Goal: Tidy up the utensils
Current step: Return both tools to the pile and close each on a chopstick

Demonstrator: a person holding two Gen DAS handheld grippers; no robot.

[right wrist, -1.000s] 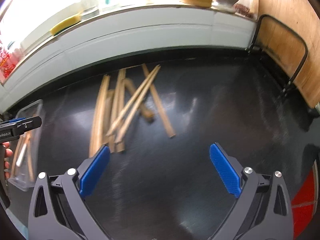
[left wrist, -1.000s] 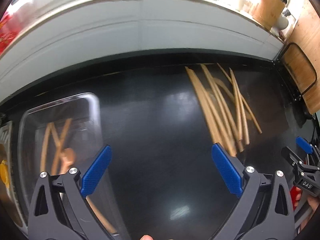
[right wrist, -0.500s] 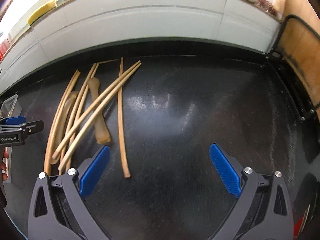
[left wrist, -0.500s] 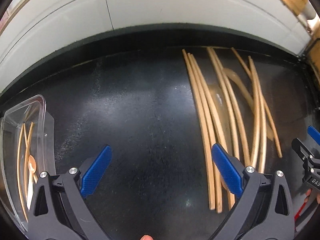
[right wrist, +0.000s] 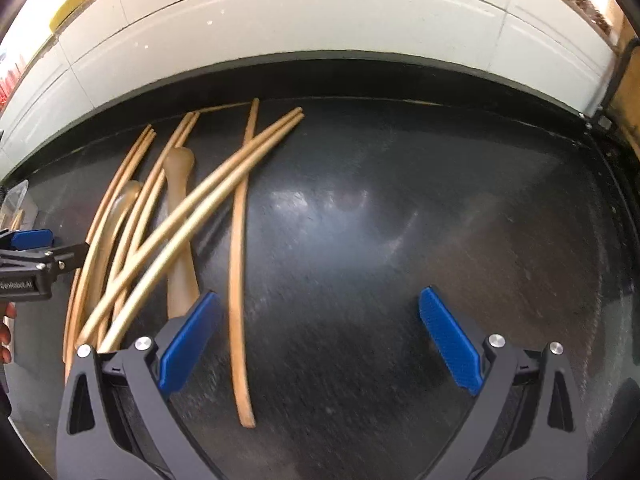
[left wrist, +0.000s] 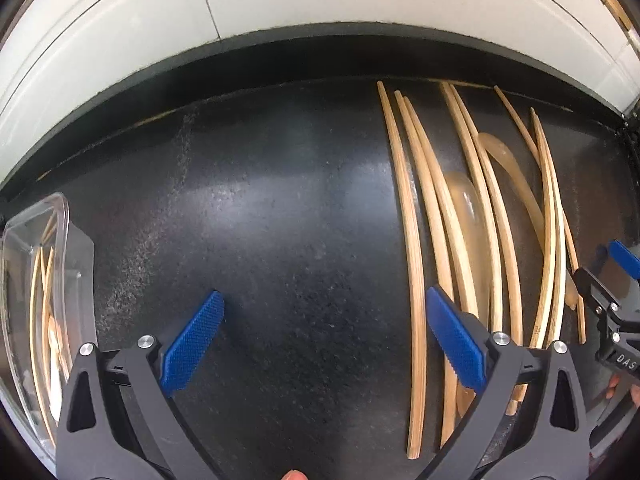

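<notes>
Wooden chopsticks point(left wrist: 412, 248) lay loose on the black counter point(left wrist: 260, 220), larger in both views than a second before as both grippers closed in. Left gripper point(left wrist: 324, 340) and right gripper point(right wrist: 316, 340) hung spread, empty; clear tray point(left wrist: 76, 248) far left, pickup pending.

Tan chopsticks point(right wrist: 236, 280) on speckled black counter point(right wrist: 400, 240); blue knurled fingers point(left wrist: 192, 344).

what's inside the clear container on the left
Inside the clear container, a few thin wooden chopsticks lie lengthwise. Something pale lies lower down, blurred by the plastic wall, so I can't identify it. The frame edge cuts the rest off.
</notes>
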